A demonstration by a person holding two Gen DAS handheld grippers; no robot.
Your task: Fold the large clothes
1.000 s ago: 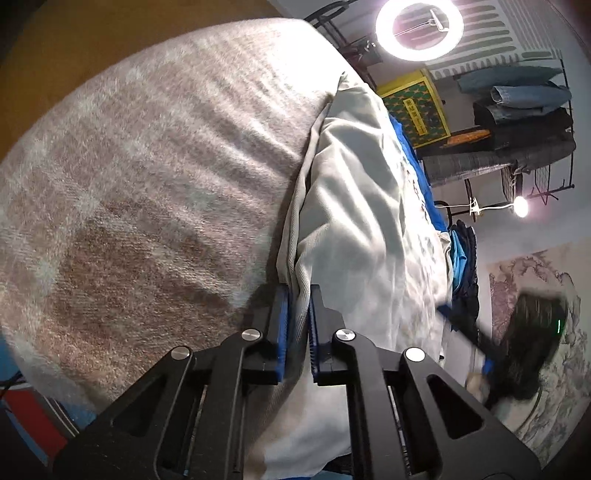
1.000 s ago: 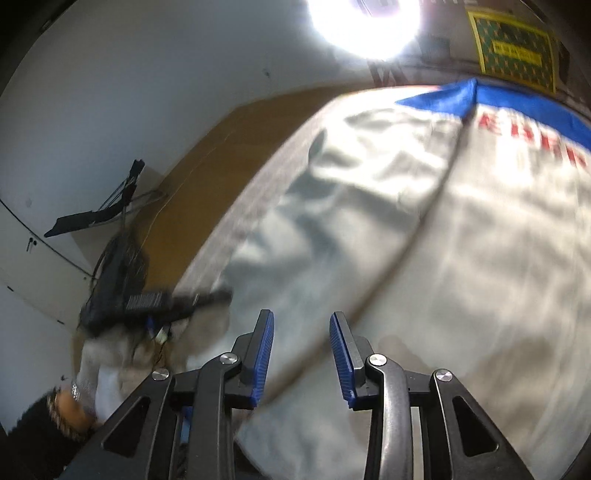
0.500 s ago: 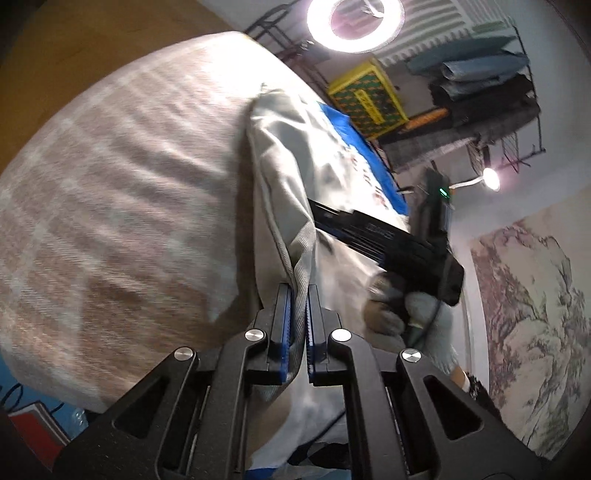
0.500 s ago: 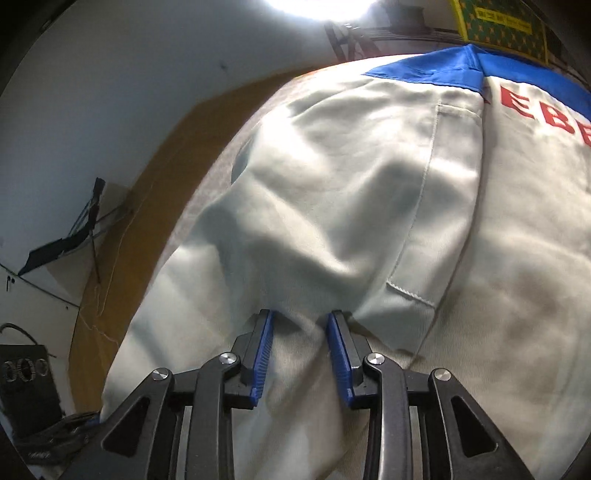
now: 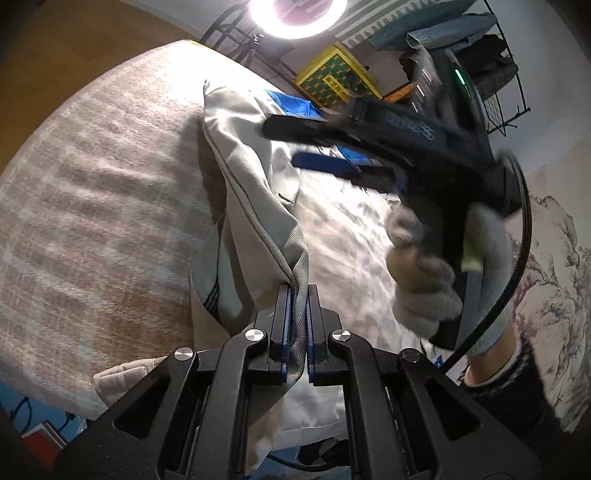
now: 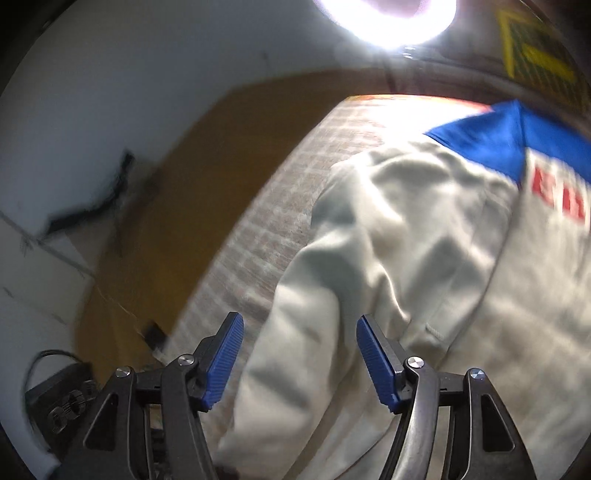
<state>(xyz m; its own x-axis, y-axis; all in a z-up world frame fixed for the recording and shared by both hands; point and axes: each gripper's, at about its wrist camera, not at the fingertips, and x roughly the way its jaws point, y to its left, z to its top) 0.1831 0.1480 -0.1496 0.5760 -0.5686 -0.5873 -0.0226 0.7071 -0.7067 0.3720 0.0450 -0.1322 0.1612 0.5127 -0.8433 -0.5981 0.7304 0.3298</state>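
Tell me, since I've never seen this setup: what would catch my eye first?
The pale grey cloth jacket with a blue yoke, sprawled on the checked beige blanket, dominates both views. The left claw is shut on a lifted fold of it, while the right claw, jaws just opened, hangs over its sleeve. A glaring white ring light shines behind.

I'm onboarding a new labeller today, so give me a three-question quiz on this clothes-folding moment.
1. True or false: the left gripper is shut on an edge of the pale grey garment with blue shoulder panel.
2. The right gripper is: A) open above the garment, B) shut on it, C) out of view.
3. Fill in: the garment lies on a brown-and-cream ____ blanket.

Key: 1 true; 2 A; 3 checked.
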